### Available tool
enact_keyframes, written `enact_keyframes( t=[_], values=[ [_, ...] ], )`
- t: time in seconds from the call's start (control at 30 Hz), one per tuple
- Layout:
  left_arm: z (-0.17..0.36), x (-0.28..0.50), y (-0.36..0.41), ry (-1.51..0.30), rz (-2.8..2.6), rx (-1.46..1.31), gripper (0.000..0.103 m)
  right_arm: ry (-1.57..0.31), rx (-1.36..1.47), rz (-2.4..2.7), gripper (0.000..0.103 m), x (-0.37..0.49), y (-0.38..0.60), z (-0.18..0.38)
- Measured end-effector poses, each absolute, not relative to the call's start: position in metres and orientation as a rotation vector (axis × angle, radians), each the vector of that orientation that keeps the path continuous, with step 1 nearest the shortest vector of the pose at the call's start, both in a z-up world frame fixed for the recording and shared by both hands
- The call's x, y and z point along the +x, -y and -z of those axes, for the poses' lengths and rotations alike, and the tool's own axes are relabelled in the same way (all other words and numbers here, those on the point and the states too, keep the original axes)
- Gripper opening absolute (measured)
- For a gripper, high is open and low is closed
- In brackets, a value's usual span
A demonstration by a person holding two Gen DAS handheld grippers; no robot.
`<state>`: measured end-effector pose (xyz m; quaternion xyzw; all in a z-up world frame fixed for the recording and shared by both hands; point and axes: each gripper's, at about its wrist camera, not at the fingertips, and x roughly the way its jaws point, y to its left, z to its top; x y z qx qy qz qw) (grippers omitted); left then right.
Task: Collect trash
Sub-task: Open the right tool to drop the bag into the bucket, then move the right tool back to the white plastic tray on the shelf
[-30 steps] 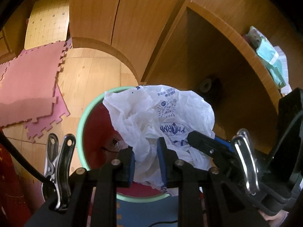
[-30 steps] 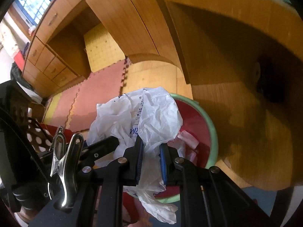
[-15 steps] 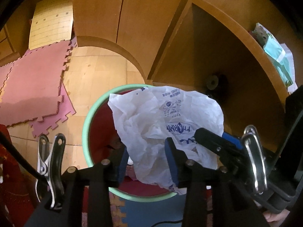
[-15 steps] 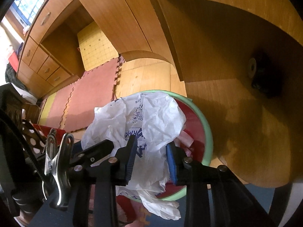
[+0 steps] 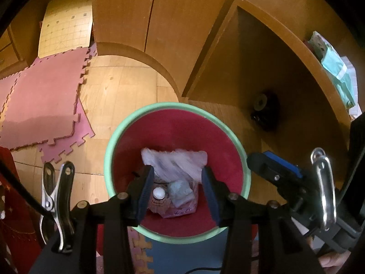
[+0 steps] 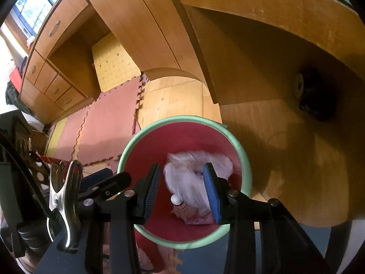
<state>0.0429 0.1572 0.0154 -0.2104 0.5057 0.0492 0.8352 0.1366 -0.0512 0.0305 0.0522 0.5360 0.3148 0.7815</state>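
Note:
A red bin with a mint-green rim [image 5: 109,150] [image 6: 247,169] stands on the floor right below both grippers. The crumpled white plastic bag [image 5: 175,162] [image 6: 196,173] is blurred inside the bin, free of both grippers, above other trash and a small white cap [image 5: 159,193] [image 6: 176,199]. My left gripper [image 5: 176,193] hangs over the bin mouth, its jaws opening with nothing between the pads. My right gripper [image 6: 182,190] hangs likewise, jaws opening and holding nothing; its finger also shows in the left wrist view at the right [image 5: 273,171].
Wooden cabinets [image 5: 141,13] and a desk with a shelf [image 5: 303,52] close in behind and to the right. Pink foam floor mats [image 5: 43,96] lie to the left. A dark round object [image 5: 264,111] sits under the desk. Red cloth [image 5: 13,205] is at lower left.
Both grippers opened and let go of the white plastic bag, which dropped from between them down into the bin. Neither hand has shifted noticeably.

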Motion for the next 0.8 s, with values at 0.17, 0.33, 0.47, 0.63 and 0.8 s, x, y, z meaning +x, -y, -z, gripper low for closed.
enact_keyframes(
  t=[0.17,0.33,0.47,0.63,0.8],
  values=[
    [-0.017,0.043,-0.155,-1.07,-0.106,-0.447,0.045,-1.152,0.11,-0.691,0.039,0.135,0.05,-0.033],
    [-0.028,0.041,-0.155,-1.046,-0.099,-0.452,0.045,-1.132,0.106,-0.726,0.039,0.129,0.052,-0.042],
    [-0.043,0.038,-0.152,-1.011,-0.092,-0.435,0.045,-1.094,0.098,-0.752,0.039,0.121,0.055,-0.056],
    [-0.066,0.032,-0.145,-0.945,-0.083,-0.403,0.045,-1.037,0.107,-0.771,0.039,0.112,0.064,-0.075],
    [-0.092,0.025,-0.14,-0.883,-0.068,-0.376,0.045,-0.973,0.128,-0.799,0.039,0.103,0.075,-0.098]
  ],
)
